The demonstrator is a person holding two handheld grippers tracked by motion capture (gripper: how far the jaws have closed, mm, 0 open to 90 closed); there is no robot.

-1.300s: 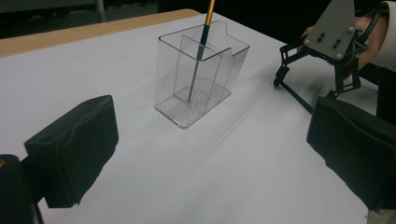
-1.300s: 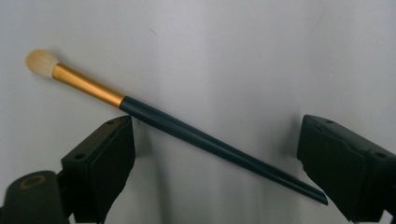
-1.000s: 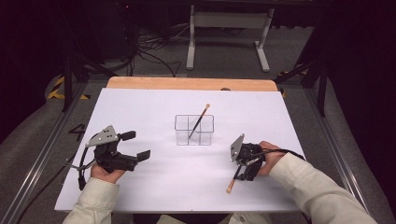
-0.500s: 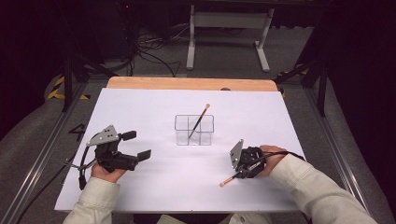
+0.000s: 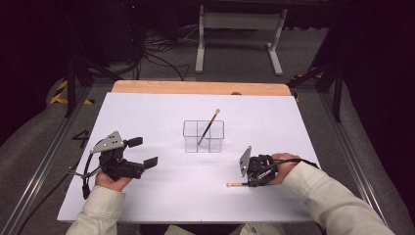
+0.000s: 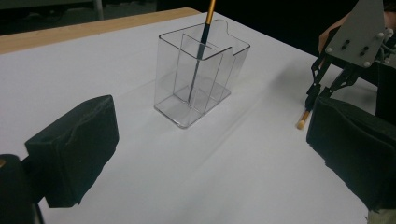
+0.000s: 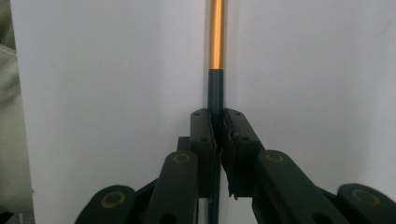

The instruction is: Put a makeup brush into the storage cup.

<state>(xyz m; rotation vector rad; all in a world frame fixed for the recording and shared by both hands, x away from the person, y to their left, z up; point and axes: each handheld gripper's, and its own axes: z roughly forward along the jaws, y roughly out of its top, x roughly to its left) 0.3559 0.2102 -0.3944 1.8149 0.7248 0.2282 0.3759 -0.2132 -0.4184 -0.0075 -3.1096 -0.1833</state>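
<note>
A clear divided holder [image 5: 203, 137] [image 6: 201, 79] stands mid-table with one dark, gold-banded brush [image 5: 209, 126] [image 6: 201, 46] leaning in it. My right gripper [image 5: 249, 183] [image 7: 218, 116] is low over the table to the holder's front right. Its jaws have just been closing and are now shut on the dark handle of a second brush [image 7: 216, 37] [image 5: 236, 184], which points left along the table. The left gripper view takes in that gripper [image 6: 348, 60] and the brush tip [image 6: 302, 122]. My left gripper [image 5: 143, 152] [image 6: 212, 140] rests at the front left, open and holding nothing.
White sheet [image 5: 161, 112] covers the table, with a wooden edge [image 5: 195, 88] at the back. Metal rails run along both sides. A stand's legs [image 5: 240, 22] and cables [image 5: 156, 58] lie on the floor beyond.
The right gripper's jaws have closed onto the brush. The brush has swung from slanting toward the front edge to lying level and pointing left. The left gripper has stayed put.
</note>
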